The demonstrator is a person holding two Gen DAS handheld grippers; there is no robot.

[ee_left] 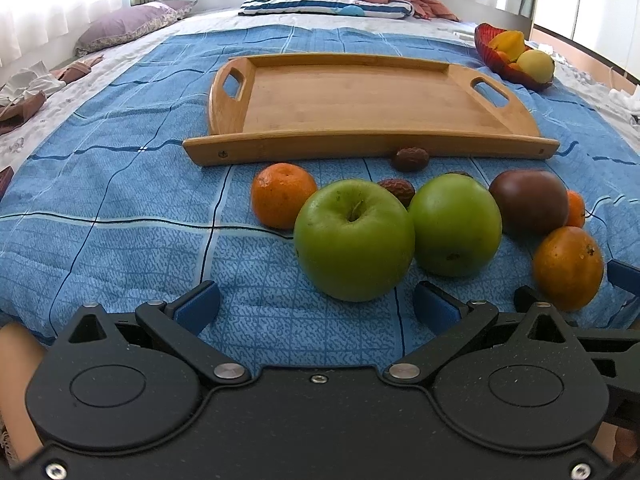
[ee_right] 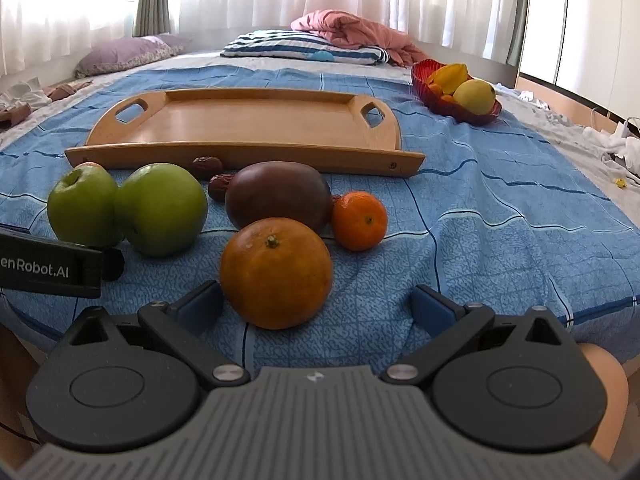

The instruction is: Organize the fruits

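Note:
Loose fruit lies on the blue bedspread in front of an empty wooden tray (ee_left: 360,100) (ee_right: 248,120). Two green apples (ee_left: 354,240) (ee_left: 456,224) sit side by side, also seen as apples (ee_right: 82,210) (ee_right: 162,208). Beside them are a dark purple-brown fruit (ee_left: 528,202) (ee_right: 278,194), a big orange (ee_left: 568,268) (ee_right: 276,272), small tangerines (ee_left: 282,194) (ee_right: 360,220) and brown dates (ee_left: 410,159) (ee_right: 207,167). My left gripper (ee_left: 318,306) is open just short of the near apple. My right gripper (ee_right: 316,306) is open, the big orange just ahead of its left finger.
A red bowl (ee_left: 486,40) (ee_right: 424,74) with yellow and orange fruit stands at the far right of the bed. Pillows (ee_left: 324,2) and a pink blanket (ee_right: 352,30) lie at the far end. The left gripper's body (ee_right: 52,266) shows at the right view's left edge.

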